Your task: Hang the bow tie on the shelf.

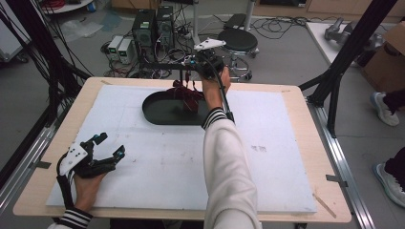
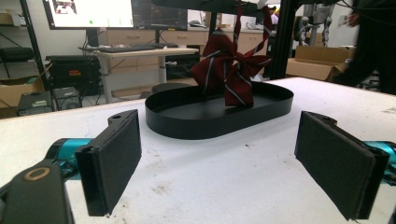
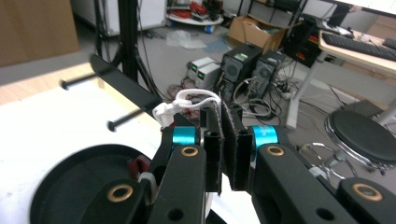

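Observation:
A dark red striped bow tie (image 1: 187,95) hangs over the black oval tray (image 1: 160,113) at the far middle of the table. Its lower end reaches down inside the tray's rim. My right gripper (image 1: 191,63) is above it, shut on the bow tie's strap. In the right gripper view the pads (image 3: 214,140) press together, a white cord loop (image 3: 191,99) sticks out beside them, and a bit of red cloth (image 3: 138,166) shows below. My left gripper (image 1: 111,145) rests at the near left, open and empty. In its own view, this gripper (image 2: 219,168) faces the tray (image 2: 219,122) and bow tie (image 2: 231,70).
A white mat (image 1: 267,157) covers the wooden table (image 1: 313,143). Beyond the far edge stand computer towers (image 1: 153,26) with cables and a black stool (image 1: 237,40). Black frame posts (image 1: 351,50) rise at the right and left corners.

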Available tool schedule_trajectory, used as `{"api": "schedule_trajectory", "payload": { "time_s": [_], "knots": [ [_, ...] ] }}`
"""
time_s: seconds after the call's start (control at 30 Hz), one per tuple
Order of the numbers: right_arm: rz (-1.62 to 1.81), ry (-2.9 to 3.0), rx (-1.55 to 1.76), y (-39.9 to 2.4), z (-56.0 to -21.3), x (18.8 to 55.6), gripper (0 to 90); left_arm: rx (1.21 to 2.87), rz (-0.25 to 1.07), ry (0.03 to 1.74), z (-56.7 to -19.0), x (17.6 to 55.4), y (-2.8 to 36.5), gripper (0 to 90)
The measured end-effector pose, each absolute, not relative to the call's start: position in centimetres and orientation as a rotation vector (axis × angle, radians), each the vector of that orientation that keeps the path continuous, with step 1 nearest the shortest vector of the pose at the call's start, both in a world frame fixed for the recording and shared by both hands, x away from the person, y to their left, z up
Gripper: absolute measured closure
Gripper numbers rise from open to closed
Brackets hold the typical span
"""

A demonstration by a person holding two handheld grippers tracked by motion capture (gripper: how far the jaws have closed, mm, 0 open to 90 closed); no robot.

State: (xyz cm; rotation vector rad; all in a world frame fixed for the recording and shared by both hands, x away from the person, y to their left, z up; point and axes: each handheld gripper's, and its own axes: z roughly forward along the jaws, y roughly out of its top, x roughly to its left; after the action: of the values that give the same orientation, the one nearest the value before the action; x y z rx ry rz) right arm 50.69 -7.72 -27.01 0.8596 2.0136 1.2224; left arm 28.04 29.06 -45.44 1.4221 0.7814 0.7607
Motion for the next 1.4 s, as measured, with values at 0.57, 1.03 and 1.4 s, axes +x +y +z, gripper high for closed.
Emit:
{"api": "schedule_trajectory", "payload": {
  "time_s": [0.57, 1.03, 1.4],
  "knots": [
    [1.120, 2.076, 0.874, -8.2, -27.8, 52.0, 77.0, 1.422, 0.759, 0.783, -45.4, 28.1, 29.0, 14.9],
    [1.305, 2.045, 0.880, -10.6, -26.7, 49.2, 1.1, 1.429, 0.765, 0.783, -45.4, 28.1, 29.0, 14.9],
    [1.487, 1.950, 0.784, -17.0, -27.0, 41.2, 0.4, 1.425, 0.773, 0.776, -45.4, 27.9, 28.9, 14.9]
  ]
}}
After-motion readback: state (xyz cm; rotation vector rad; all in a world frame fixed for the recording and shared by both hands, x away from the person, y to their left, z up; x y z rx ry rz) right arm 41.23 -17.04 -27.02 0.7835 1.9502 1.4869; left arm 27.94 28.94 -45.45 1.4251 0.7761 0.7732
